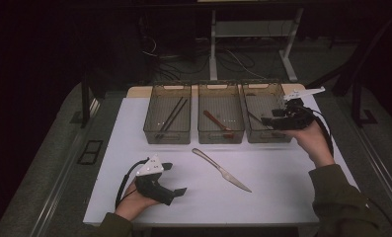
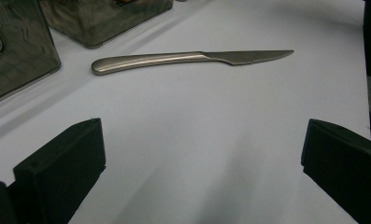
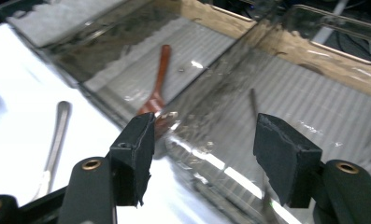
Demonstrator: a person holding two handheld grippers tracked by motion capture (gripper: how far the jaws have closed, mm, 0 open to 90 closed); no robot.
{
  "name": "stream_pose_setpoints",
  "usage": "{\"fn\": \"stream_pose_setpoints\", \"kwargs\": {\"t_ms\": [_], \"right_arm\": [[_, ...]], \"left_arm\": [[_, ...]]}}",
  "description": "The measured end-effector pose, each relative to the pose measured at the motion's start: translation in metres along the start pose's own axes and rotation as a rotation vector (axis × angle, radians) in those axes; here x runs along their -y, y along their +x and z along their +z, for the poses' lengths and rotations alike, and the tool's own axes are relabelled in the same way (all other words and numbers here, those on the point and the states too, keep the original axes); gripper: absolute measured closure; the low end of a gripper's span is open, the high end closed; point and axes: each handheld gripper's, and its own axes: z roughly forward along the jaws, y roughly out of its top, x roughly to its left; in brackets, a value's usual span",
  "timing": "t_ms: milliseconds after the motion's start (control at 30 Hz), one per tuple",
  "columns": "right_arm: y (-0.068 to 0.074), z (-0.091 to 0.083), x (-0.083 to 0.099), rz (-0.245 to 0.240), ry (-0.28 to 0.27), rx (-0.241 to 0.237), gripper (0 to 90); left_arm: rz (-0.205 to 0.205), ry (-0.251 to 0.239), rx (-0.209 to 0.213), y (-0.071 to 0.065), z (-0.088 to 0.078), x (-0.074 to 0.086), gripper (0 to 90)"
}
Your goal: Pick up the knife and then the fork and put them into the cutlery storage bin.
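Right gripper (image 1: 272, 120) hangs over the right-hand bin (image 1: 262, 106), jaws apart, nothing between them. Left gripper (image 1: 175, 178) rests on the worktop (image 1: 282, 197), spread wide, knife (image 1: 221, 170) just ahead.

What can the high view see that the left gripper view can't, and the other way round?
High view extras: three bins in a row, dark chopsticks in the left one, a red spoon in the middle one, and the right gripper, open, at the right-hand one.

Left gripper view extras: the tiny teeth on the blade of the knife, and the left gripper seen close up, its black jaws wide apart.

Both share: the knife lying on the white table, with bins beyond it.
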Motion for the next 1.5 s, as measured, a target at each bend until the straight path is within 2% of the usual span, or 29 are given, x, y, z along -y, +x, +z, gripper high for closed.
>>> {"fn": "stream_pose_setpoints", "kwargs": {"t_ms": [333,800,1167,1500], "right_arm": [[0.023,-0.005,0.017,-0.031,-0.013,-0.054,37.1],[0.048,0.005,0.025,-0.072,0.026,-0.105,37.0],[0.064,0.018,0.025,-0.097,0.085,-0.127,39.0],[0.081,0.033,0.022,-0.129,0.174,-0.154,42.5]], "left_arm": [[-0.005,-0.002,-0.004,0.0,0.0,0.0,0.0],[0.002,0.0,-0.008,0.0,-0.001,0.0,0.0],[0.004,-0.002,-0.003,0.0,0.0,0.0,0.0],[0.0,-0.002,0.001,-0.001,0.0,0.0,0.0]]}}
